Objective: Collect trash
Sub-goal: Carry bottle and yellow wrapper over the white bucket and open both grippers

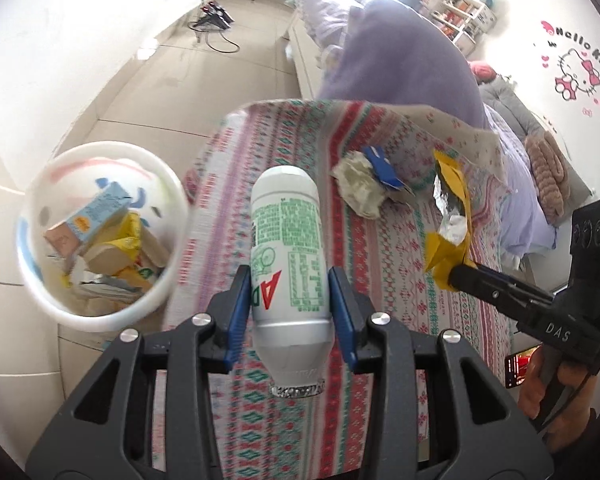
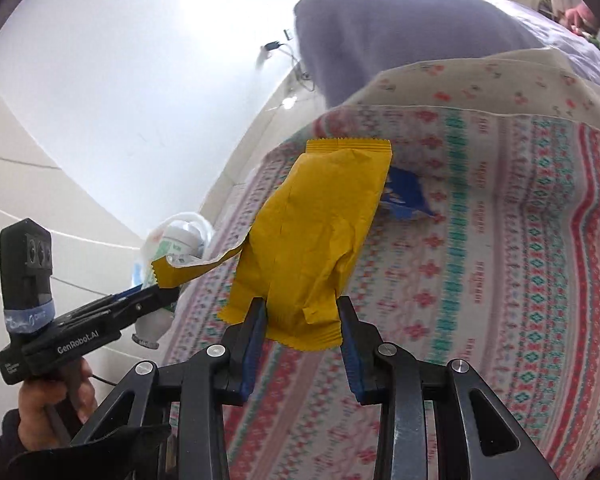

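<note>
The left tongs (image 1: 288, 304) pinch a white bottle (image 1: 286, 240) with green print, its foil-ringed mouth toward the camera, lifted above the patterned bed cover (image 1: 380, 248). The right tongs (image 2: 302, 320) pinch a yellow wrapper (image 2: 316, 240) by its near end, also raised off the bed. A crumpled paper wad (image 1: 358, 188) and a blue scrap (image 1: 382, 166) lie touching on the cover, farther along. On the floor to the left of the bed stands a white bin (image 1: 100, 232) holding cartons and wrappers.
</note>
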Demonstrator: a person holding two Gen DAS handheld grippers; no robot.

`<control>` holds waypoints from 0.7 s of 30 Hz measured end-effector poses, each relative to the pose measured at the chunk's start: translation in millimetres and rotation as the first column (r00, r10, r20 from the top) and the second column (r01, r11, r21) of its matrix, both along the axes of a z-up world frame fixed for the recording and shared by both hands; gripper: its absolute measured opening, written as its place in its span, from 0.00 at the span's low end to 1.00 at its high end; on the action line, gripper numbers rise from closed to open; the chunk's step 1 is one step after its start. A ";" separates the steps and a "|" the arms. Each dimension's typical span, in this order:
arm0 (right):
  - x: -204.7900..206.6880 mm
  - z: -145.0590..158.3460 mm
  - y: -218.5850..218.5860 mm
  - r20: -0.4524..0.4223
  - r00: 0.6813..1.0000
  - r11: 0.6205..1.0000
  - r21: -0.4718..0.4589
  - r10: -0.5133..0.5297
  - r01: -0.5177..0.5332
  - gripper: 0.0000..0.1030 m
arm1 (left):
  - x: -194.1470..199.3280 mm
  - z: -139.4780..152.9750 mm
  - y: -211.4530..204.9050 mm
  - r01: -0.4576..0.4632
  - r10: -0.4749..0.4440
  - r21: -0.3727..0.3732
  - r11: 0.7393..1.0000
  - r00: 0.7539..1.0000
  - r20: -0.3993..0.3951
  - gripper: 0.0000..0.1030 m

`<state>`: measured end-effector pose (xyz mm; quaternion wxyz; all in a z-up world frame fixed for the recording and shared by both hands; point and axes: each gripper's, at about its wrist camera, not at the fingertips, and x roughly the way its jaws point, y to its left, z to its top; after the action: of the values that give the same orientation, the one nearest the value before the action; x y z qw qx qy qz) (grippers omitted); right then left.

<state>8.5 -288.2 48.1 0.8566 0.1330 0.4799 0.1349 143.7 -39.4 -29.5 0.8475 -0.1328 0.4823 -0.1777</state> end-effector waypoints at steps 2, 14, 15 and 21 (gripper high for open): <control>1.3 -3.5 7.9 -0.003 1.000 1.000 0.001 0.010 -0.010 0.35 | -0.5 0.9 11.3 -0.019 0.019 0.000 1.000 1.000 0.002 0.39; 35.2 -17.1 74.3 -0.027 0.995 0.995 0.007 0.097 -0.097 0.35 | 3.8 7.7 81.5 -0.148 0.148 0.003 0.989 0.989 0.021 0.39; 37.2 -18.3 79.6 -0.027 0.994 0.995 0.008 0.104 -0.104 0.35 | 5.2 7.4 87.0 -0.158 0.158 0.005 0.987 0.987 0.022 0.39; 54.1 -26.8 110.5 -0.032 0.991 0.991 0.014 0.133 -0.132 0.35 | 13.1 7.2 109.9 -0.197 0.196 0.006 0.980 0.976 0.092 0.42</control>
<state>62.6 -177.7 21.3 0.8368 0.1080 0.5011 0.1920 156.8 70.5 -22.3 0.8829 -0.1652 0.4292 -0.0953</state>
